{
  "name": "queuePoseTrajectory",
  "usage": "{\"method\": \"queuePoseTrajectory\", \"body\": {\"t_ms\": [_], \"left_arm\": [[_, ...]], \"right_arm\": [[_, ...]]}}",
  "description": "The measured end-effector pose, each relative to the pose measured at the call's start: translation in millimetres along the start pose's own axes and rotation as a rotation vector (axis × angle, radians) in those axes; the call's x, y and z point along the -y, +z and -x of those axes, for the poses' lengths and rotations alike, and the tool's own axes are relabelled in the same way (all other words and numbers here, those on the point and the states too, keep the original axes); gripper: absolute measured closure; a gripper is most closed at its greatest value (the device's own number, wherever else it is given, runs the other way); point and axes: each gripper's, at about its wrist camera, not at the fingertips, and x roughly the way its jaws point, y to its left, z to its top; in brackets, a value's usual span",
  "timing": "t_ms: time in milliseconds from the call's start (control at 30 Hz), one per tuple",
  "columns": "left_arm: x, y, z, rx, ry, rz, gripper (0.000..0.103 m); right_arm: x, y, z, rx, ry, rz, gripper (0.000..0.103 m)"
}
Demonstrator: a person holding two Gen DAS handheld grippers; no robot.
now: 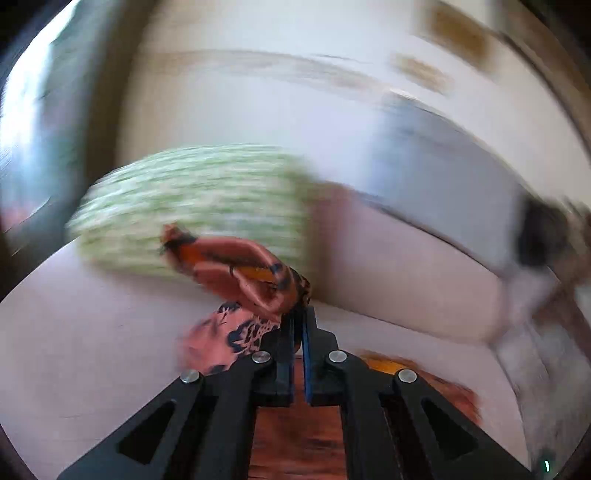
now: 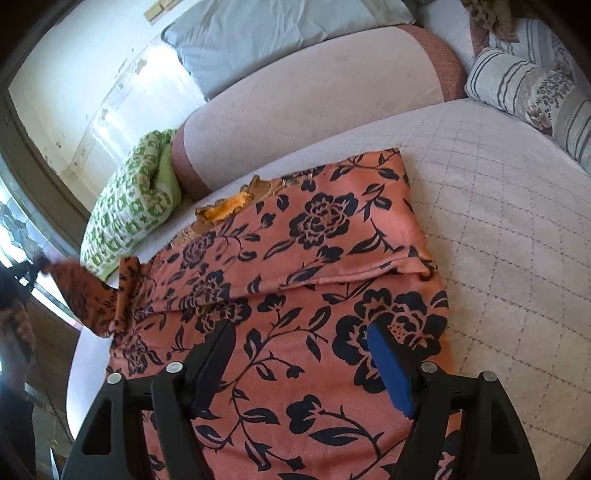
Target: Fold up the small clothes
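One garment lies spread on the bed: salmon-pink cloth printed with dark navy flowers and vines, soft and a little fuzzy, with an orange lining showing at the torn-looking neckline. A fold runs across it ahead of the right gripper, whose black fingers with blue pads stand wide apart above the cloth, gripping nothing. Off to the left of those fingers one corner of the garment is pulled up into a peak. The left gripper has its fingers pressed together on a bunched edge of the garment, which twists up and to the left of the tips; this view is badly blurred. The bed wears a pale quilted cover stitched in diamonds. Beyond the fingers sit a green-and-white checked pillow, a pinkish bolster, a grey-blue pillow and, to the right, a striped flowered cushion. The wall behind is white and stained.
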Motion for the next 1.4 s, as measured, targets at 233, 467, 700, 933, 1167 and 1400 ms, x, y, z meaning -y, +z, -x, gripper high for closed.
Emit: {"method": "queuePoseTrajectory", "body": {"t_ms": [233,467,700,933,1167,1400], "left_arm": [[165,-106,-71,-0.371,-0.364,-0.311,0.042],[48,-135,-81,-0.423,-0.103,-0.178,0.042],[-86,-128,-82,-0.472,0.129,-0.001,0.043],[-120,-119,-105,-0.514,-0.001,0.151,0.045],[-116,-120,-122,-0.533,0.045,0.112,0.093],[-120,-121,-119,-0.496,0.07,0.106,0.092]], "right_arm": [[8,3,1,-0.009,0.027,-0.042,0.026],[8,2,0,-0.022,0.04,-0.046,0.026],[12,31,-6,-0.019,0.079,-0.145,0.026],[25,86,-77,-0.165,0.001,-0.189,0.027],[-3,79,-94,-0.292,-0.111,-0.023,0.09],[-12,61,-85,-0.288,-0.217,0.033,0.075]]}}
